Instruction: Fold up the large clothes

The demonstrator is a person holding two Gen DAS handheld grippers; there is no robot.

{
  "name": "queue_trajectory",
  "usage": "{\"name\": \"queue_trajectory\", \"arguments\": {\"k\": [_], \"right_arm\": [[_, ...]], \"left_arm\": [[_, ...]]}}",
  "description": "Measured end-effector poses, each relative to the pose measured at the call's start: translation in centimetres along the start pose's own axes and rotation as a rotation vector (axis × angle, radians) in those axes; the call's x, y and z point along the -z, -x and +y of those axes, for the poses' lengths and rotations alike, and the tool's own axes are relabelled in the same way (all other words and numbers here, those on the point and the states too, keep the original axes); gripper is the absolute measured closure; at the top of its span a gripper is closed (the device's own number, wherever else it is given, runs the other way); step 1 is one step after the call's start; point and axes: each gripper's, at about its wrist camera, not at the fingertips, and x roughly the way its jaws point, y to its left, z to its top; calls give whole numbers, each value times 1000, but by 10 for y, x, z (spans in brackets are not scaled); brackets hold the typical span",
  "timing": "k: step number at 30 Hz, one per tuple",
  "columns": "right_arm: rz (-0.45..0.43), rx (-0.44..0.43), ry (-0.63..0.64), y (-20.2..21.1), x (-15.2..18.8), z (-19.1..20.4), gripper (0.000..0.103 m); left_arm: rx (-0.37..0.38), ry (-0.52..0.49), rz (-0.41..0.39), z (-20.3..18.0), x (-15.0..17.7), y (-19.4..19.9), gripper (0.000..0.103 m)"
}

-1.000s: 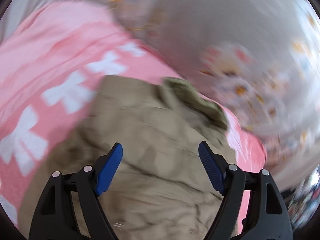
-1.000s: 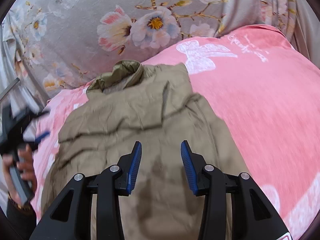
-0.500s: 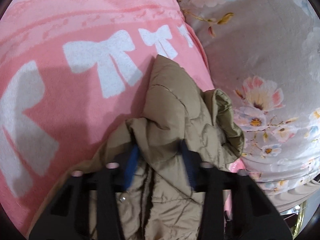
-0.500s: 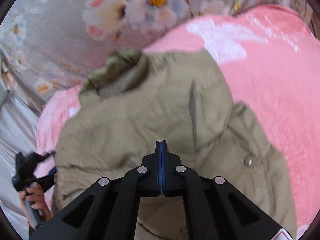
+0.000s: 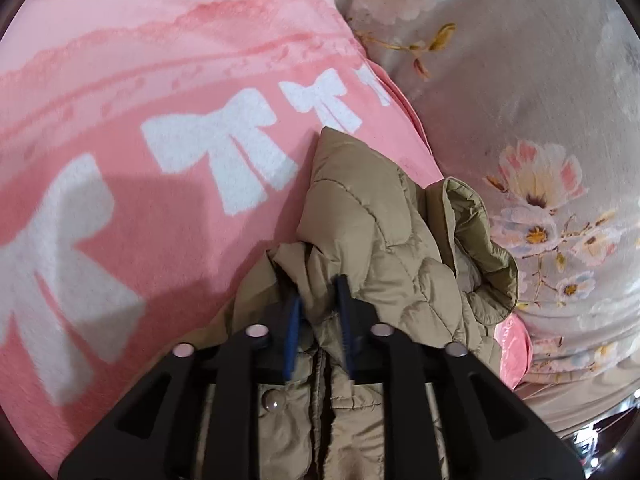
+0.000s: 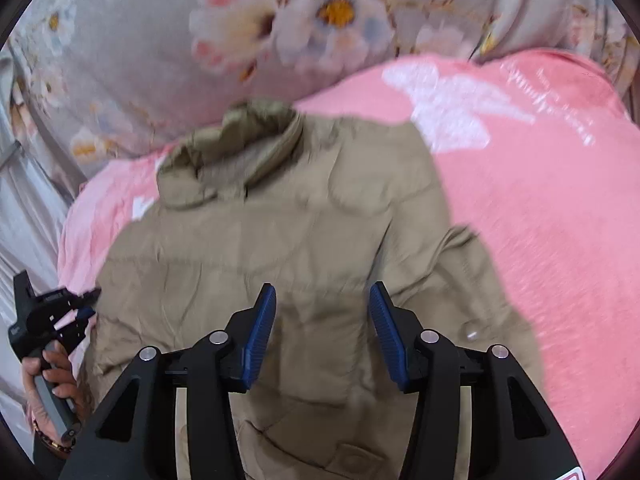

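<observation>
A khaki quilted jacket [image 6: 288,240] lies on a pink blanket [image 6: 540,220], collar [image 6: 248,136] at the far end. In the left wrist view the jacket [image 5: 372,240] is bunched, and my left gripper [image 5: 318,320] is shut on a fold of it at its left edge. That gripper also shows in the right wrist view [image 6: 86,308], held in a hand at the jacket's left side. My right gripper [image 6: 322,328] is open, hovering over the middle of the jacket with nothing between its blue pads [image 6: 260,332].
A grey floral bedspread [image 6: 240,40] lies beyond the pink blanket and shows to the right in the left wrist view [image 5: 540,120]. The pink blanket [image 5: 140,160] with white bows spreads to the left. A snap button [image 5: 271,400] sits on the jacket near the left gripper.
My right gripper has opened from fully shut. My left gripper has closed tighter on the jacket fold, after swinging over from above the jacket a second ago.
</observation>
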Motion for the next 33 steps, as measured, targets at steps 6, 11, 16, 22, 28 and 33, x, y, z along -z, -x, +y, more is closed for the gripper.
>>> {"name": "queue_trajectory", "arguments": {"k": [6, 11, 16, 22, 28, 33], "right_arm": [[-117, -24, 54, 30, -24, 15, 99], [-152, 41, 55, 42, -44, -2, 100], [-29, 157, 122, -20, -13, -7, 100], [-52, 229, 167, -36, 0, -1, 99], [-43, 228, 167, -33, 0, -2, 96], [-145, 294, 121, 23, 12, -2, 80]], "left_arm": [[15, 34, -17, 2, -8, 4, 74], [-71, -74, -32, 1, -8, 0, 101], [-122, -130, -17, 5, 3, -13, 103], [-232, -266, -57, -10, 13, -18, 103], [-269, -301, -64, -15, 16, -17, 103], [-314, -400, -83, -33, 24, 17, 103]]}}
